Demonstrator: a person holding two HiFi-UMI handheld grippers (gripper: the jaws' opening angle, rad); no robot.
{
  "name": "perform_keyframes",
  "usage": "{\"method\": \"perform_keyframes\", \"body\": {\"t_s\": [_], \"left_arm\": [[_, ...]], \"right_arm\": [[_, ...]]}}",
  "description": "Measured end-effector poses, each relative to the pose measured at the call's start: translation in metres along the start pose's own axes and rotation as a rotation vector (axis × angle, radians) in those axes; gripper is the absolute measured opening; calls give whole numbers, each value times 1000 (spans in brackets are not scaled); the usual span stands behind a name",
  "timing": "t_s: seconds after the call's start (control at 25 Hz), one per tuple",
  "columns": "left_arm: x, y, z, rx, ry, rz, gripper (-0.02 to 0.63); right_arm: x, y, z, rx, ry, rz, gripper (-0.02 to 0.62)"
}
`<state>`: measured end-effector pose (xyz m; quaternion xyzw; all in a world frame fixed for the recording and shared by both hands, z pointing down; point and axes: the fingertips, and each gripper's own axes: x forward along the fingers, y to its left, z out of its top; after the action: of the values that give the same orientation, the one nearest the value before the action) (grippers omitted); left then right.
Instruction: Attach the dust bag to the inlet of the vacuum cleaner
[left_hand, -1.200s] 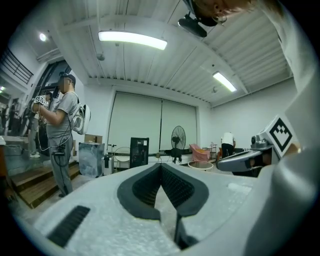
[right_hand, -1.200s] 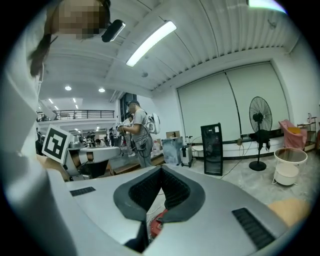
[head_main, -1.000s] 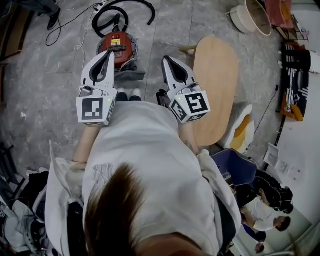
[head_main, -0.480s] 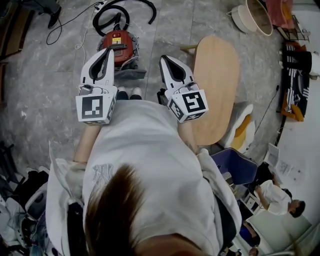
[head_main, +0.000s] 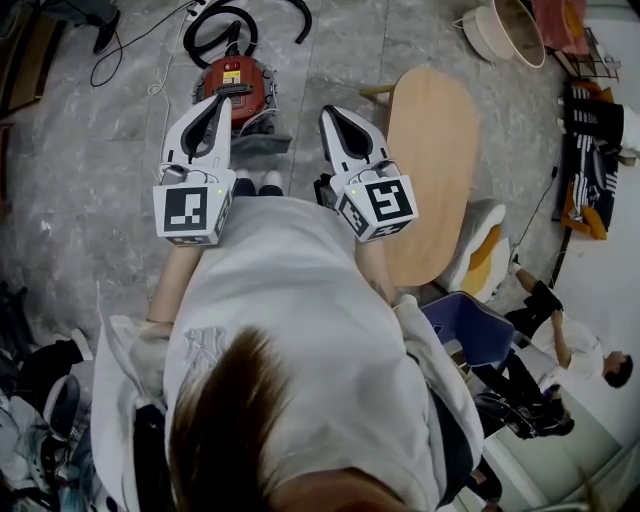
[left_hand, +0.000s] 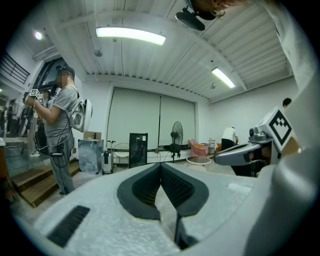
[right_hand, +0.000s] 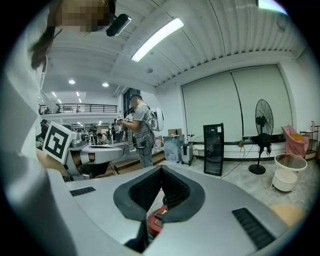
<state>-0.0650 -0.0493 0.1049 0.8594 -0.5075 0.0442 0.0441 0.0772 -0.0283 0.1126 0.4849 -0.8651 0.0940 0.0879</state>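
While I am standing on the floor (head_main: 100, 160), I am holding my left claw (head_main: 218, 102) and my right claw (head_main: 331, 113) out in front of my chest. Both are pressed fully closed with nothing between the pads and are pointing almost level, so neither is reaching for anything. Carrying them shut and side by side is, I judge, just a neutral way of bearing them. Past my shoes (head_main: 258, 185), a grey flat thing (head_main: 262, 142) is lying on the floor against the near side of the red vacuum cleaner (head_main: 236, 88). It may be the dust bag, but I am not making out whether it is sitting on the inlet. Beyond, the black hose (head_main: 222, 22) is curling away from the machine.
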Motion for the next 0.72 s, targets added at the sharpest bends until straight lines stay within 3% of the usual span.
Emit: {"method": "perform_keyframes", "body": {"t_s": [0.72], "left_arm": [[1,1,3,6,-9,-23,17]], "right_arm": [[6,1,1,-4,7,-10,2]]}}
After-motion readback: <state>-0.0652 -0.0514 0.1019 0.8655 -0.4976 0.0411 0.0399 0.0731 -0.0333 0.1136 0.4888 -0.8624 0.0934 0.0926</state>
